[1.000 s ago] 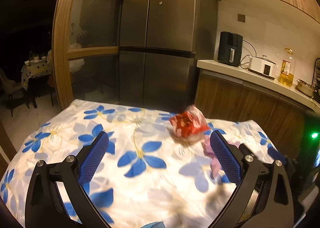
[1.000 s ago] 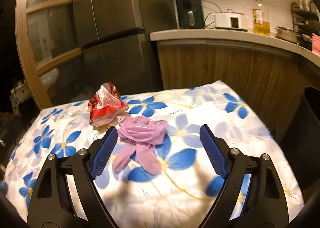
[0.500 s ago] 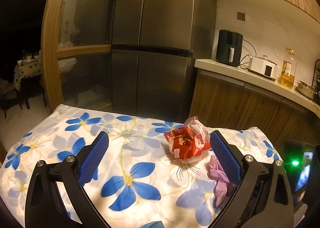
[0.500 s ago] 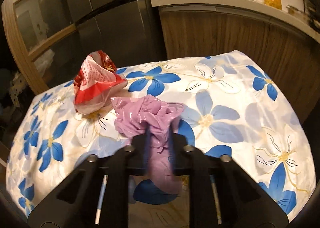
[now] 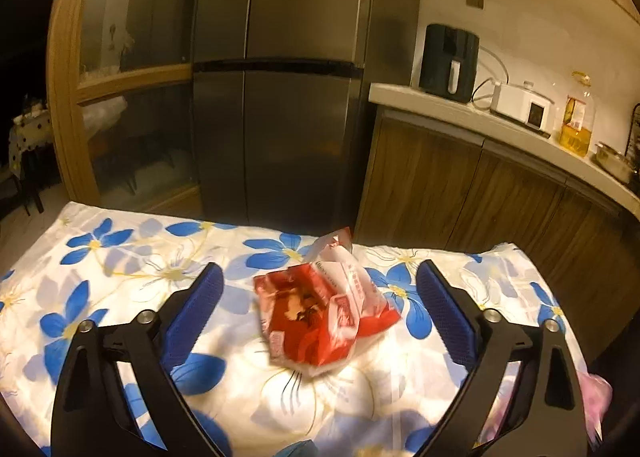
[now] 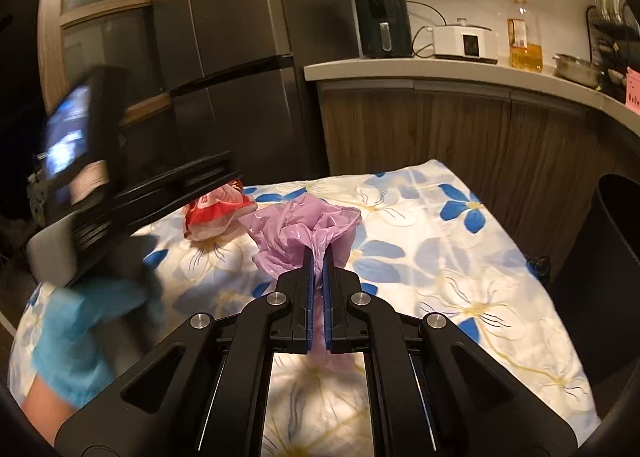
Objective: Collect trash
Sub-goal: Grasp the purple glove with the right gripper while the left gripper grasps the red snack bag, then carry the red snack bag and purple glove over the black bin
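A crumpled red and white snack wrapper (image 5: 324,309) lies on the blue-flowered tablecloth (image 5: 120,257). It sits between the blue pads of my left gripper (image 5: 318,293), whose jaws are closing but stand wide and clear of it. In the right wrist view my right gripper (image 6: 318,257) is shut on a crumpled pink plastic glove (image 6: 304,225), lifted a little off the cloth. The same wrapper (image 6: 216,211) shows behind the glove, partly hidden by the left gripper's body, held by a hand in a blue glove (image 6: 80,333). A scrap of the pink glove (image 5: 596,397) shows at the left wrist view's right edge.
A dark bin (image 6: 600,269) stands off the table's right edge. Behind the table are a steel fridge (image 5: 288,77) and a wooden counter (image 6: 460,69) with an air fryer, a cooker and an oil bottle.
My right gripper closed on the pink glove and drew it back and up. My left gripper moved forward and right until the red wrapper lay between its pads.
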Demonstrator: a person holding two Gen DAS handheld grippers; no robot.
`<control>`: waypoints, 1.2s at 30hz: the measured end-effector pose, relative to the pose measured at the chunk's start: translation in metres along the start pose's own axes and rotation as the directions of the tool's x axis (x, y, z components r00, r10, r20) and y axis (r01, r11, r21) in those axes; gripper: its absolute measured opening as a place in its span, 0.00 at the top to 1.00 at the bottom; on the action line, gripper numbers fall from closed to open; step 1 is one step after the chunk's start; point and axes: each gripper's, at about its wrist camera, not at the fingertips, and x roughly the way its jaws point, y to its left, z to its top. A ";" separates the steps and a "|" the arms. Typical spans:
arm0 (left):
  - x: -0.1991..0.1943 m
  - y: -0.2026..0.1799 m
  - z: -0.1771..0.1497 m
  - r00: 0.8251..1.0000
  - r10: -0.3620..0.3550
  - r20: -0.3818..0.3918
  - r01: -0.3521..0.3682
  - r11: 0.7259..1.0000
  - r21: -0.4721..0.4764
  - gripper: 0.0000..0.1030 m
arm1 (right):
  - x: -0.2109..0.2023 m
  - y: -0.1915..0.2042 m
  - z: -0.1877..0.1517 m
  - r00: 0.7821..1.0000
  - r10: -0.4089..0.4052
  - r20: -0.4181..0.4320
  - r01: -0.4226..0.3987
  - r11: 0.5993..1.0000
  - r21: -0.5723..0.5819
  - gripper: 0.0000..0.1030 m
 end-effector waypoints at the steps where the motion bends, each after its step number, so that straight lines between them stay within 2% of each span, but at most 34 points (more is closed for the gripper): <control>1: 0.006 -0.001 0.000 1.000 0.006 -0.020 -0.006 1.000 0.001 0.14 | -0.002 -0.001 -0.001 1.000 0.002 0.002 -0.002 1.000 -0.003 0.96; 3: 0.019 -0.001 -0.003 0.997 0.003 -0.080 -0.003 1.000 -0.001 0.34 | -0.006 -0.003 -0.001 1.000 0.003 0.007 -0.003 1.000 -0.009 0.97; 4: 0.025 0.001 -0.005 0.994 -0.004 -0.112 0.003 1.000 -0.005 0.40 | -0.007 -0.004 -0.001 1.000 0.006 0.010 -0.006 1.000 -0.008 0.97; 6: 0.029 0.004 -0.012 0.991 -0.011 -0.135 0.009 1.000 -0.015 0.60 | -0.009 -0.006 -0.001 1.000 0.010 0.011 -0.009 1.000 -0.005 0.97; 8: 0.028 0.003 -0.015 0.991 -0.015 -0.135 0.013 1.000 -0.009 0.72 | -0.011 -0.007 -0.003 1.000 0.011 0.013 -0.011 1.000 -0.004 0.97; 10: 0.024 0.002 -0.015 0.992 -0.002 -0.123 0.002 1.000 0.000 0.80 | -0.012 -0.008 -0.005 1.000 0.015 0.011 -0.015 1.000 -0.001 0.97; 11: 0.023 0.002 -0.016 0.992 0.001 -0.124 0.000 1.000 0.003 0.88 | -0.013 -0.009 -0.005 1.000 0.018 0.011 -0.018 1.000 0.003 0.97; 15: 0.017 0.004 -0.018 0.992 0.001 -0.124 -0.003 1.000 -0.012 0.92 | -0.018 -0.012 -0.005 1.000 0.022 0.020 -0.022 1.000 0.010 0.97; 20: -0.011 0.010 -0.022 0.995 -0.017 -0.101 0.012 0.999 -0.048 0.93 | -0.032 -0.017 -0.001 0.999 0.023 0.043 -0.024 1.000 0.018 0.97; 29: -0.096 0.021 -0.036 0.998 -0.047 -0.031 0.044 0.995 -0.090 0.93 | -0.072 -0.029 0.001 0.996 0.022 0.090 -0.026 0.999 0.043 0.97; 36: -0.134 0.005 -0.057 0.999 -0.026 -0.034 0.024 0.999 -0.042 0.93 | -0.099 -0.038 0.000 0.993 0.014 0.115 -0.020 0.999 0.049 0.97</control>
